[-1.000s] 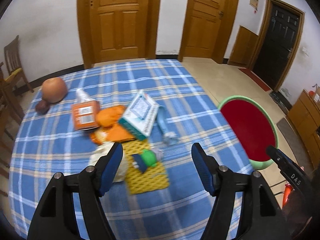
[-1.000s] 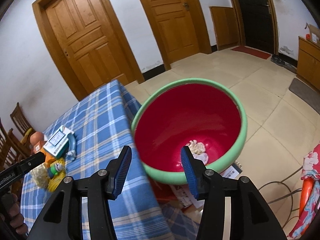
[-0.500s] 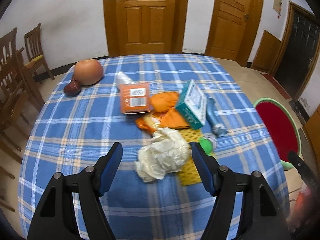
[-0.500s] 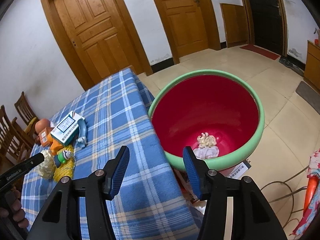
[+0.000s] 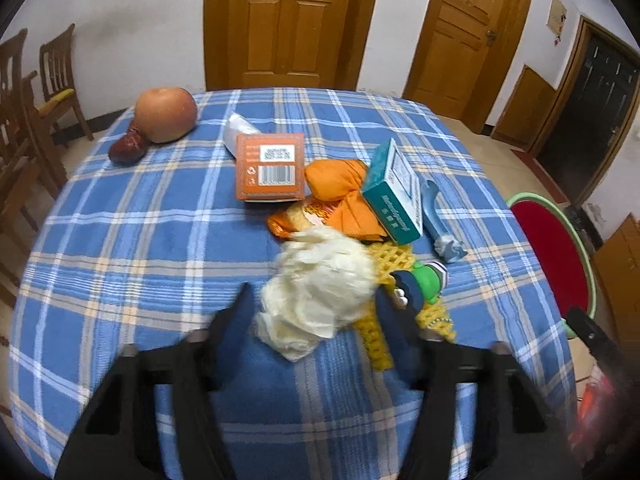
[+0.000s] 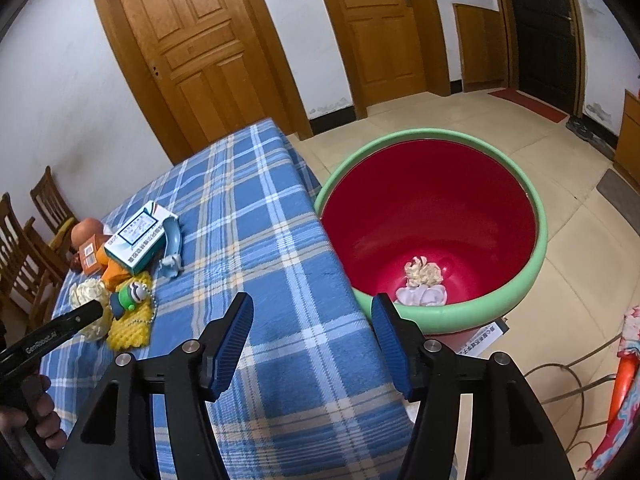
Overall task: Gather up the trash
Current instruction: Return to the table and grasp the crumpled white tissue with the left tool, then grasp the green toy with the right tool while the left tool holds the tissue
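**Left tool closing round the wad; bin waiting off the worktop edge**

Left tool (image 5: 312,304) set astride the pale crumpled wad (image 5: 320,280), jaws just been closing, wad between them, pads blurred and seemingly not yet pressing. Placed so, probably, because the wad lies nearest of the heap and loose on top of the yellow mesh (image 5: 380,264). Right tool (image 6: 312,336) parked over bare cloth near the worktop (image 6: 256,216) edge, jaws just been opening, nothing between them. Red bin (image 6: 436,208) kept low beside the worktop, likely for a short drop.

From the left view: barcoded orange box (image 5: 270,172), teal box (image 5: 394,196), gourd (image 5: 166,114) at the far corner; only a sliver of bin. From the right view: inside the bin, two scraps (image 6: 422,282) already at the bottom, and the left tool's arm reaching into the heap.
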Tool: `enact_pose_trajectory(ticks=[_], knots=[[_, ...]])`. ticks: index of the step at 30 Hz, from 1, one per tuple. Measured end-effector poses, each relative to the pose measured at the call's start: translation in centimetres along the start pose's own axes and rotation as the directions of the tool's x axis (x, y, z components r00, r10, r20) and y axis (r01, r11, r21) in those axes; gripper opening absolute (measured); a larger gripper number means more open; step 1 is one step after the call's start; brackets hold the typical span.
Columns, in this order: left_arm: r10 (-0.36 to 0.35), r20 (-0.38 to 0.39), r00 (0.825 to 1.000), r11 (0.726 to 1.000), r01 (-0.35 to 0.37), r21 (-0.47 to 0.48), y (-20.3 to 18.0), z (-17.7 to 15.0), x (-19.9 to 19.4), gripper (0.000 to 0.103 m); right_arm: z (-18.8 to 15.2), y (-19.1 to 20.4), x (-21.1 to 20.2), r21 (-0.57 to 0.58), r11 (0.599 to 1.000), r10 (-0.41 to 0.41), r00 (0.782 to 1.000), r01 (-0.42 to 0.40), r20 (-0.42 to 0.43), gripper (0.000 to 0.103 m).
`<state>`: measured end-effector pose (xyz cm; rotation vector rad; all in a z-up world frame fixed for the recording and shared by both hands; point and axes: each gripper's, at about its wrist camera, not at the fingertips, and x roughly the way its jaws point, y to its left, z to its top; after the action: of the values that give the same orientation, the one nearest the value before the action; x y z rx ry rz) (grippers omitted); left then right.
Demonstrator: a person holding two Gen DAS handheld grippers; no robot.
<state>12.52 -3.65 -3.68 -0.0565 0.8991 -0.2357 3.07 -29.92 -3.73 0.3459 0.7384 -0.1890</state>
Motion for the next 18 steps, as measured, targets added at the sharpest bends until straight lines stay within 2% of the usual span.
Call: enact_pose_trajectory(ticks=[3,5,14,18], knots=[[-0.015,0.011,1.000,1.000,0.015,0.000,0.1,-0.1,-0.3,0.045,-0.1,0.7,0.2,-0.018,1.000,0.008,1.000,-0.008,-0.010,0.063],[-0.028,0.021,0.999,1.000,0.028,0.000,0.3,0.0,-0.7,0.035,-0.2,1.1,0.3,-0.031,0.999,0.013,1.000,-0.013,-0.014,0.063],[-0.035,0.050,0.998,0.999,0.037,-0.033,2.3,0.0,-2.6,0.035,-0.2,4.6,0.7,-0.108,0.992,0.056,0.998,-0.059,-0.031,0.068],[-0.012,0.072,0.997,0.998,0.016,-0.056,3.5,0.0,-3.4,0.035,-0.1,6.5,0.8,-0.143,0.986,0.080,0.996,-0.085,-0.039,0.070]])
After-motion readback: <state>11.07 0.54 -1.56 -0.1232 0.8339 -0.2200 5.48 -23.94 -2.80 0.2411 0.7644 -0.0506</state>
